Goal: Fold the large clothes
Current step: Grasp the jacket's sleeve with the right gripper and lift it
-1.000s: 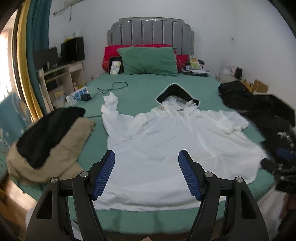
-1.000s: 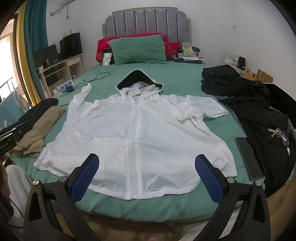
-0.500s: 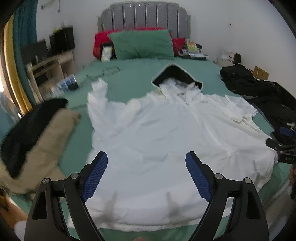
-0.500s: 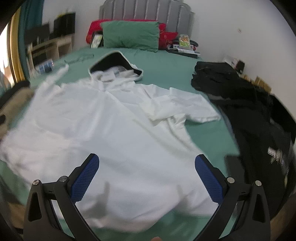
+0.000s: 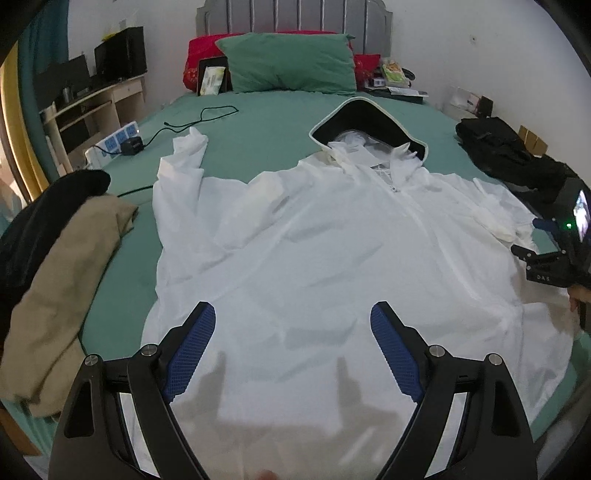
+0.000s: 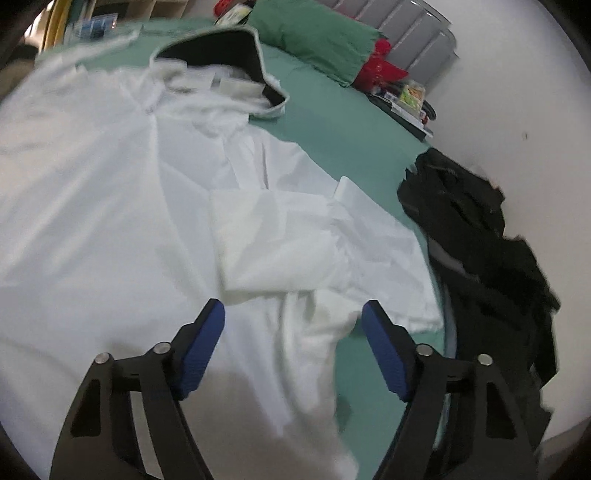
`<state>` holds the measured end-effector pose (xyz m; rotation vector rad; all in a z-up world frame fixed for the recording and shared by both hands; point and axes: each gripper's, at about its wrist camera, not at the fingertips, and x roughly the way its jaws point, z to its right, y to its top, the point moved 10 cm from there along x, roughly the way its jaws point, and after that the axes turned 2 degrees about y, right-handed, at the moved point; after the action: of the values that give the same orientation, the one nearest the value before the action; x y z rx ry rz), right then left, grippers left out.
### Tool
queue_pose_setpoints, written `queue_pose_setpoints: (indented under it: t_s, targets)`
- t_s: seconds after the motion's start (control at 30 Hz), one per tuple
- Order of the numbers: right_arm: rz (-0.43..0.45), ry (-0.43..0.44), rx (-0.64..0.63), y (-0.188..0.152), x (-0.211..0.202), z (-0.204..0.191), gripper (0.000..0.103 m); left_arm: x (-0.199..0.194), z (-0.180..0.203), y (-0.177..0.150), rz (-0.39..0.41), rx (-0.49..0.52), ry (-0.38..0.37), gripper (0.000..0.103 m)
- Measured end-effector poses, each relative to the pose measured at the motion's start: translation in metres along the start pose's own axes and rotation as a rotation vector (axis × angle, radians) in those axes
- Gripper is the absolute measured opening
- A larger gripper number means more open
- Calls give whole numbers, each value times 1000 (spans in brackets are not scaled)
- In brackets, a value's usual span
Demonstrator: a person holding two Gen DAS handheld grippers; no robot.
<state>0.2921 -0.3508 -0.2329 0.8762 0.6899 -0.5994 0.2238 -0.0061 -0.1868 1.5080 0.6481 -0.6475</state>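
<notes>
So from my left gripper [image 5: 293, 319] cam, the jaws are spread as wide as they go, nothing between the blue pads [image 5: 192, 352], just hanging over the bottom hem area of the white hooded jacket [image 5: 332, 251]. The jacket is laid flat, front up, zipper running down the middle, on the green bed [image 5: 266, 122]. My right gripper [image 6: 293, 317] has just been closing in a bit, but the jaws are apart and not pinching anything; it's hovering over the jacket's folded-in sleeve [image 6: 280, 240] near the side edge, and I can't tell if the tips touch the fabric. That view is pretty blurry.

Off to the left of the jacket there's a tan and black clothes pile [image 5: 62, 258], and on the other side a heap of black clothes [image 6: 480, 240]. Farther up, the hood [image 5: 369, 125] lies open with its dark lining showing. Behind it there's a black cable [image 5: 199, 118] running to a power strip [image 5: 114, 142], then the green pillow [image 5: 288, 61] against a red one [image 5: 201, 55] and the grey headboard [image 5: 295, 14].
</notes>
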Motion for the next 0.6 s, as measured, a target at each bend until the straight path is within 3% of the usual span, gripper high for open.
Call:
queue_pose_setpoints:
  t_s: [0.1,0.2,0.33,0.43,0.6]
  targets:
    - [-3,-26,-47,5,13,1,63,5,-3,2,-14,2,-1,88]
    - [24,-13,-85,17,16,-3,44,9,-6,1,-33,6,8,88]
    - [97,2,-62,41,6,-6,3,4,-5,3,-21,22,-41,88]
    - [148,65,9,61,0,-11,2,5,-10,6,-15,28,-36,88]
    - [207,102,12,106,-18,-37,2,1,-24,15,29,-56,-109,88]
